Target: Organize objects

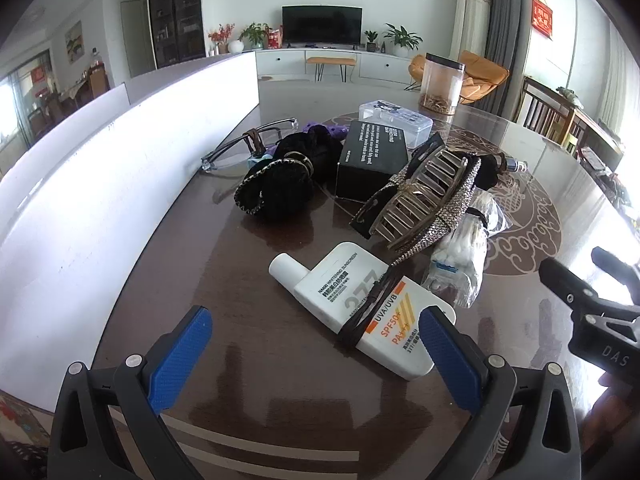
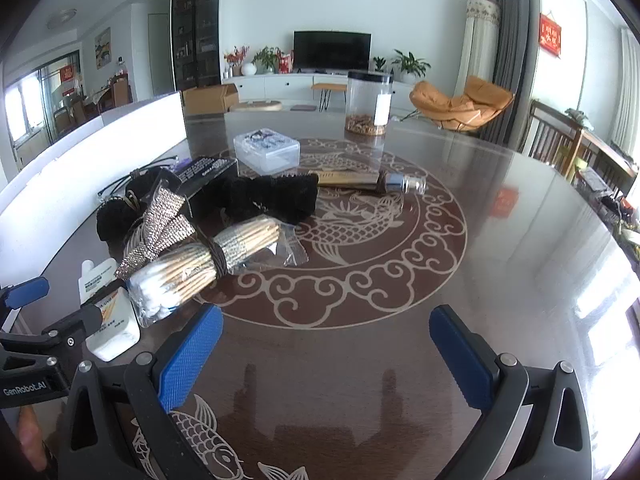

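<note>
Sunscreen bottle (image 1: 352, 300), white, flat on dark patterned bench (image 1: 248, 360), black hair ties looped round it, near end just beside right pad of left tongs (image 1: 316, 348). Left tongs spread wide, nothing pinched. Right tongs (image 2: 326, 354) spread wide too, over bare bench, nothing between. Clutter beyond bottle: rhinestone claw clip (image 1: 420, 196), cotton swab bag (image 1: 460, 256), black box (image 1: 372, 160), scrunchies (image 1: 280, 184), glasses (image 1: 240, 148), clear case (image 1: 396, 120).

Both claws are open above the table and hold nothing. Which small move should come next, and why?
Probably ease the left claw forward and down around the white sunscreen bottle. It is the nearest item, lying flat on the table just ahead of the open jaws, partly behind one pad. The right claw faces only bare table.
</note>
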{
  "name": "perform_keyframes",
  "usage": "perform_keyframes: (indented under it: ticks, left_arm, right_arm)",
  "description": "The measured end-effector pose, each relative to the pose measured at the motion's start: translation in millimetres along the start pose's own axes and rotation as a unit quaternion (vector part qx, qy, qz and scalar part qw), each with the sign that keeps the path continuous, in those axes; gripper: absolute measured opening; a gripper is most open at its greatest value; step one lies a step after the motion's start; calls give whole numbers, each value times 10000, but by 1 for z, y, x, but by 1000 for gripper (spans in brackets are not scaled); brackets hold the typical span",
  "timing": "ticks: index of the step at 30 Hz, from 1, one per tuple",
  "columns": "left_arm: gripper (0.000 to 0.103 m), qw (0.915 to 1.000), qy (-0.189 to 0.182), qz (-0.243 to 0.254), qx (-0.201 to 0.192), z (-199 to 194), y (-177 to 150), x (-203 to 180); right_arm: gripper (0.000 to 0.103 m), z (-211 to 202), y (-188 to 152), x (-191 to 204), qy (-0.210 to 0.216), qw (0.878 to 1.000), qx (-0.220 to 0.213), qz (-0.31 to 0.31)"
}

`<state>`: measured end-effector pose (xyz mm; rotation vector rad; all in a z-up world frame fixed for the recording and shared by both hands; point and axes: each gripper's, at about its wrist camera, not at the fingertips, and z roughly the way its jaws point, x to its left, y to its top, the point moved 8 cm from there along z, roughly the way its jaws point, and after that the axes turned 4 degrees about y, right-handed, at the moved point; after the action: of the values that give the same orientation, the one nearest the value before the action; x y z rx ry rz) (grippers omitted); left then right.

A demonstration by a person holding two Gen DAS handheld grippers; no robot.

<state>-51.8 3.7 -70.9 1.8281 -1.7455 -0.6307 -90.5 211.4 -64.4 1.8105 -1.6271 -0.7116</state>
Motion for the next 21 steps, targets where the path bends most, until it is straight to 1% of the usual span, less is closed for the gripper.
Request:
perform_keyframes:
  ticks: [5, 11, 21]
  left_arm:
    - [103, 9998, -102, -176, 32, -1, 1, 5]
    - [103, 9998, -104, -153, 23, -2, 2, 6]
    - [103, 9997, -220, 44, 107, -4, 2, 3]
  right_arm:
    - [103, 10, -4, 0, 38, 9997, 243, 33]
    - [103, 20, -8, 2, 119, 9987, 493, -23]
    - [103, 25, -11, 2, 219, 9980, 587, 36]
